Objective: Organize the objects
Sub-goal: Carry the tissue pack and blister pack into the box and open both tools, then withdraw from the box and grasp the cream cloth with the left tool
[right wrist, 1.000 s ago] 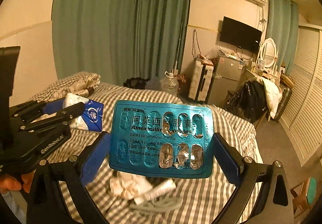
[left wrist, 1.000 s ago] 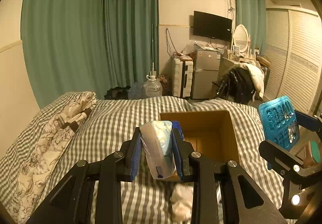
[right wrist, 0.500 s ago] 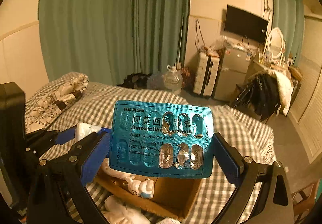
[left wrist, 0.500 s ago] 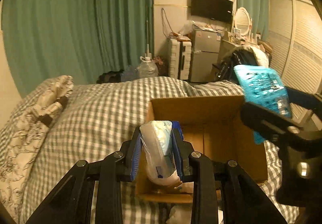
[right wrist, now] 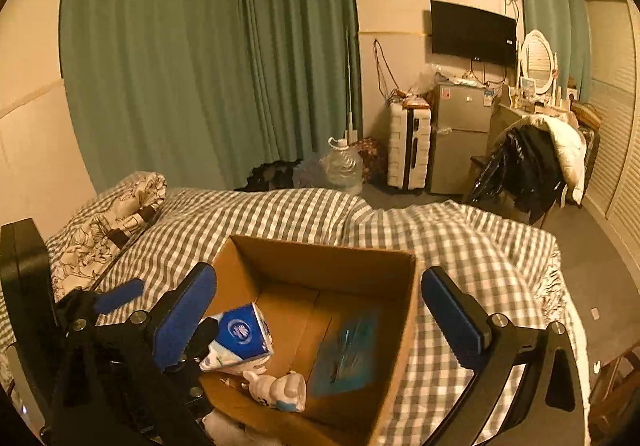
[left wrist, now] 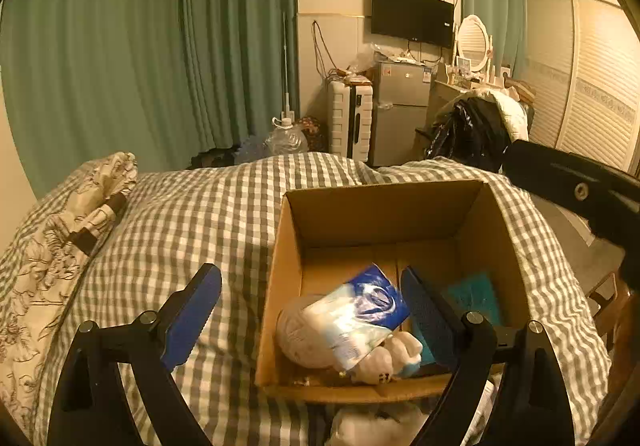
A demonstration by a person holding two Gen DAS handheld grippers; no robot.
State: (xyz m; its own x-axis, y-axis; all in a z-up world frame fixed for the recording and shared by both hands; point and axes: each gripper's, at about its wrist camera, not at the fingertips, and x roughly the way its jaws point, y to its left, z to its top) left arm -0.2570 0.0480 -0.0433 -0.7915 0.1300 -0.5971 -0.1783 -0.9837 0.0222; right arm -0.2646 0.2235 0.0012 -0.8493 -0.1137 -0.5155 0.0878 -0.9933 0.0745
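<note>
An open cardboard box sits on the checked bed; it also shows in the right wrist view. Inside lie a blue-and-white tissue pack, a teal blister pack and a small white figure. In the right wrist view I see the tissue pack, the blister pack and the figure. My left gripper is open above the box's near edge. My right gripper is open over the box, empty.
A patterned pillow lies at the bed's left. White items lie on the bed in front of the box. Beyond the bed stand a water jug, a suitcase, a fridge and a chair with clothes.
Both grippers opened. The tissue pack left my left gripper and the blister pack left my right gripper; both now lie in the box.
</note>
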